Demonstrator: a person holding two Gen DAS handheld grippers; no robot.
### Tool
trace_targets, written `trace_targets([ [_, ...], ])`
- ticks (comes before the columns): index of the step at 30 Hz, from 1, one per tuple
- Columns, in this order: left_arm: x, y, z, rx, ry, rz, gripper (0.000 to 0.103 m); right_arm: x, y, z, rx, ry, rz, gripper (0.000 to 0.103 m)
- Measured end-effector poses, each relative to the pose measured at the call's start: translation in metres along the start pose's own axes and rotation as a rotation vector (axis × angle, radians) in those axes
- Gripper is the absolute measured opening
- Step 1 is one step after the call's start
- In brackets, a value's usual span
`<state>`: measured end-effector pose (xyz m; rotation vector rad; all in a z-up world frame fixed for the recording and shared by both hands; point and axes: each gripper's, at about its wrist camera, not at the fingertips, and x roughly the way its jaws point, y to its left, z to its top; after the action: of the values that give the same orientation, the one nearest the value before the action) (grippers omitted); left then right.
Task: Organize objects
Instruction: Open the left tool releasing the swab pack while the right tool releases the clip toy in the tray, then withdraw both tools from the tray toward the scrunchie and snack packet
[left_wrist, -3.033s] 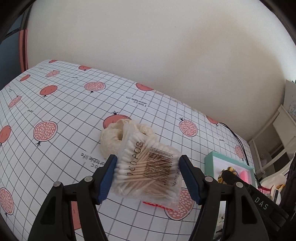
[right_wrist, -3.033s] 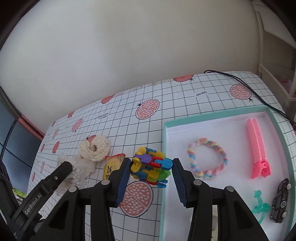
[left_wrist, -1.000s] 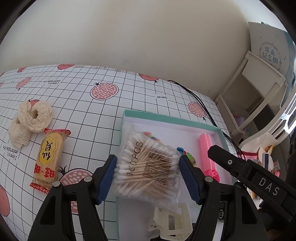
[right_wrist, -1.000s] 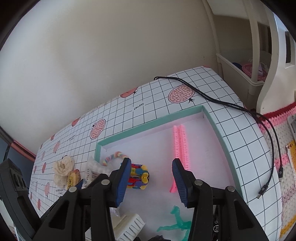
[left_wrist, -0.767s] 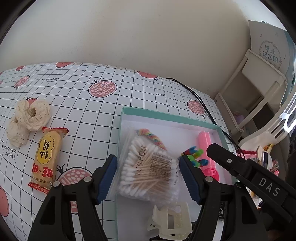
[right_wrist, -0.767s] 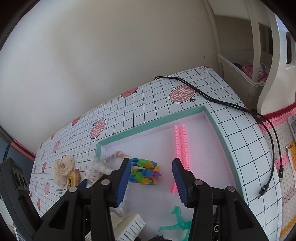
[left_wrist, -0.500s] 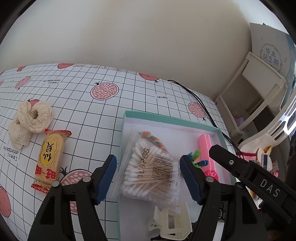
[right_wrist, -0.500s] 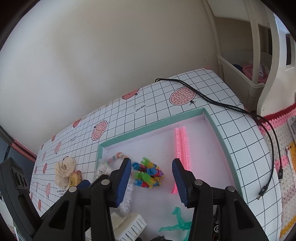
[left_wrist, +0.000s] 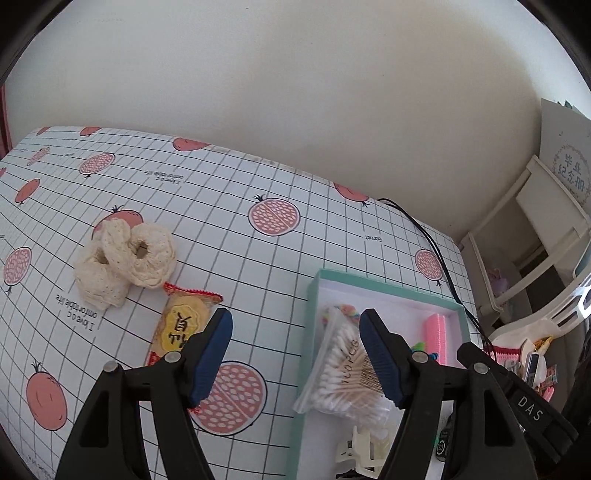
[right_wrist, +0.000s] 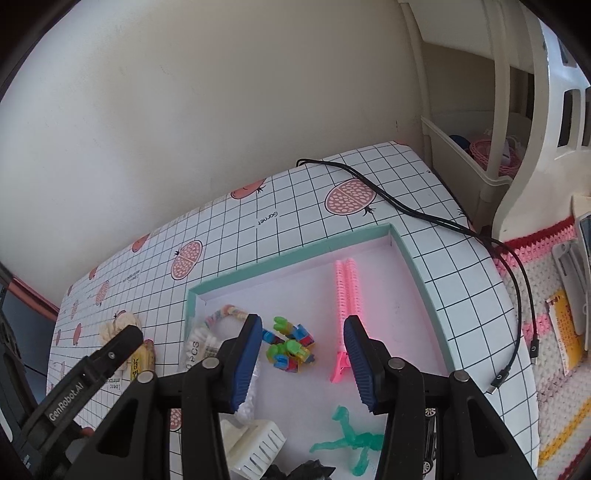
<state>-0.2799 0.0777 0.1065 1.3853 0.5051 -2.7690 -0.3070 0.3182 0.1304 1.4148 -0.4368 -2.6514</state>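
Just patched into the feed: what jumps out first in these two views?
The teal-rimmed tray, crowded with a bag of cotton swabs, a colourful block toy and a pink hair clip. Both the left claw and the right claw hover open and empty. Left of the tray, a snack packet and lace scrunchies lie on the tablecloth.

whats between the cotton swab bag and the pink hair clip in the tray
The colourful block toy lies between the cotton swab bag and the pink hair clip, seen in the right wrist view.

I am holding my left hand-held gripper (left_wrist: 295, 356) and my right hand-held gripper (right_wrist: 303, 363) level, both gaping wide and gripping nothing.
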Motion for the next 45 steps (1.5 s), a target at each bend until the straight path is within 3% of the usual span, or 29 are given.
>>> trace_targets([
  [2, -0.003, 0.004, 0.004, -0.003, 0.001, 0.022, 0.082, -0.002, 0.003, 0.001, -0.007, 0.005, -0.009, 0.050],
  [9, -0.016, 0.007, 0.012, 0.013, -0.002, 0.063, 0.086, -0.010, 0.014, 0.005, -0.035, 0.027, -0.034, 0.052],
  [11, -0.019, 0.006, 0.014, 0.022, -0.002, 0.075, 0.092, -0.013, 0.017, 0.005, -0.046, 0.025, -0.044, 0.060],
  [18, -0.034, 0.003, 0.020, 0.049, -0.013, 0.098, 0.097, -0.019, 0.029, 0.007, -0.094, 0.030, -0.069, 0.076],
  [23, -0.043, 0.002, 0.024, 0.068, -0.025, 0.116, 0.099, -0.023, 0.037, 0.007, -0.121, 0.027, -0.075, 0.095],
  [28, -0.049, 0.002, 0.026, 0.083, -0.026, 0.130, 0.099, -0.025, 0.042, 0.006, -0.127, 0.025, -0.086, 0.101],
  [45, -0.062, 0.012, 0.037, 0.086, -0.027, 0.124, 0.099, -0.033, 0.051, 0.005, -0.122, 0.016, -0.102, 0.103],
])
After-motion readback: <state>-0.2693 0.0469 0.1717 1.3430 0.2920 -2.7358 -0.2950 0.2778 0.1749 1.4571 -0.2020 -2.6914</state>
